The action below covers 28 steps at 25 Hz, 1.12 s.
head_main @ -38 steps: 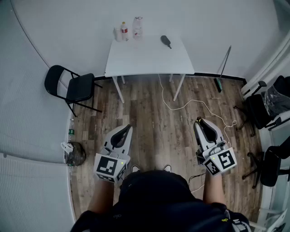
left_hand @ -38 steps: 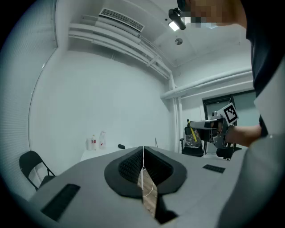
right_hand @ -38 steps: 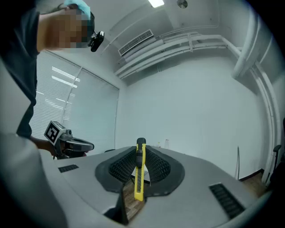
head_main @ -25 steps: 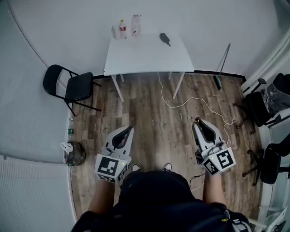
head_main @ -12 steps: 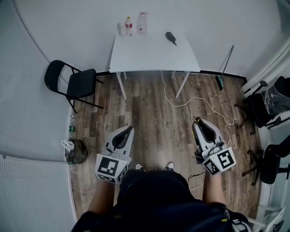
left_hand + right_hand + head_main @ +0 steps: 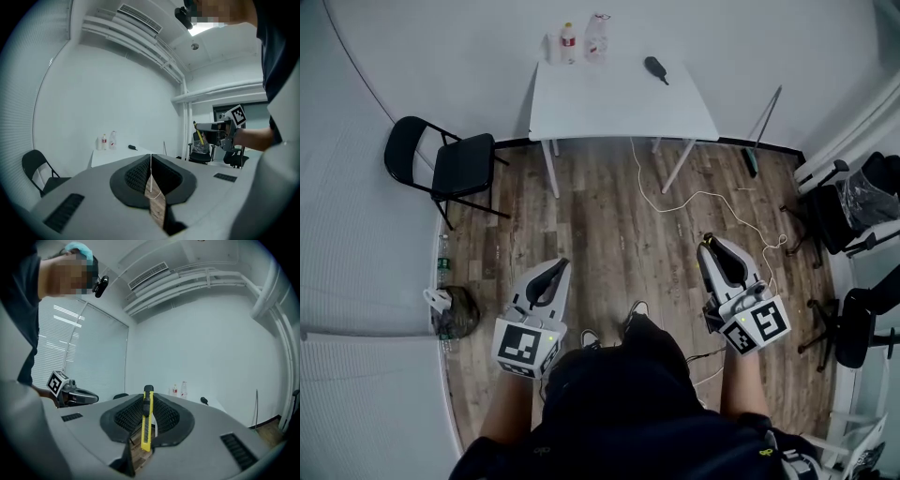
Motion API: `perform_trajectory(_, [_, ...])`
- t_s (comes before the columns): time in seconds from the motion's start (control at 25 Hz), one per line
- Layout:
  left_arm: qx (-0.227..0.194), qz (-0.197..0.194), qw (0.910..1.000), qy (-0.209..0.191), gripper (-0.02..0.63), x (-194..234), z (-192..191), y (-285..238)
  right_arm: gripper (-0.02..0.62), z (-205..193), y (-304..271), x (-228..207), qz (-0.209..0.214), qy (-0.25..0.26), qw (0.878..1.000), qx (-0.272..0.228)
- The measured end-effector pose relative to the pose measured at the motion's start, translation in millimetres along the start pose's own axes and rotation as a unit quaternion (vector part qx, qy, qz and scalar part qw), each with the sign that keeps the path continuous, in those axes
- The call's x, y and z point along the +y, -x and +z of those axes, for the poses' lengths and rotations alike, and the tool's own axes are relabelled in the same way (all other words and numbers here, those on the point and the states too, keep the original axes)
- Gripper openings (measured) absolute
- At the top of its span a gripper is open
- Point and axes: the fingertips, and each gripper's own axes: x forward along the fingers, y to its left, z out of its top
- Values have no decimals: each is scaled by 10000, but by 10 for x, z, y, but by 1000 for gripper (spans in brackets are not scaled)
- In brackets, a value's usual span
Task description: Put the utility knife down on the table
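Note:
A yellow utility knife (image 6: 146,420) with a black tip stands upright between the jaws of my right gripper (image 6: 148,401), which is shut on it. In the head view the right gripper (image 6: 711,246) is held over the wooden floor, well short of the white table (image 6: 623,108), and the knife shows only as a yellow speck at the jaw tips. My left gripper (image 6: 558,266) is level with it on the left, jaws closed together with nothing between them. In the left gripper view the left gripper (image 6: 150,161) points toward the table (image 6: 117,154).
Two bottles (image 6: 584,39) and a dark handled object (image 6: 655,68) sit on the table's far side. A black folding chair (image 6: 441,167) stands to its left. A white cable (image 6: 694,202) trails over the floor. Office chairs (image 6: 853,206) are at the right, a small bin (image 6: 455,314) at the left.
The view has shifted slightly and the person's foot has stepped forward toward the table. Both grippers keep their pose, the knife still held in the right one.

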Motion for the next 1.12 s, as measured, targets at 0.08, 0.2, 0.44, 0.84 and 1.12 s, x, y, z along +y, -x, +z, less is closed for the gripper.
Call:
perform_trajectory(0.08, [-48,-17,10000,3,23,24,-2,-4,74,-28,-77,27,18,-12,10000,45])
perform_trajectory(0.2, [-49,-52,10000,15,23,111,-47,-7,74,-16,-248,94,114,74,9999,41])
perform_trajectory(0.44, [1,-21,10000,8,23,325,-31,-285,74,-19,-581,-59,240,97,9997,15])
perform_trajectory(0.84, [88,75,9998,-150,23,667,219,-1329,74,-78,-1261,-980,268,-135,9995,-23])
perform_trajectory(1.12, [144,263,9994,-178,23,823,481,-2110,74,-13,-1756,-1711,474,-217,9986,-67])
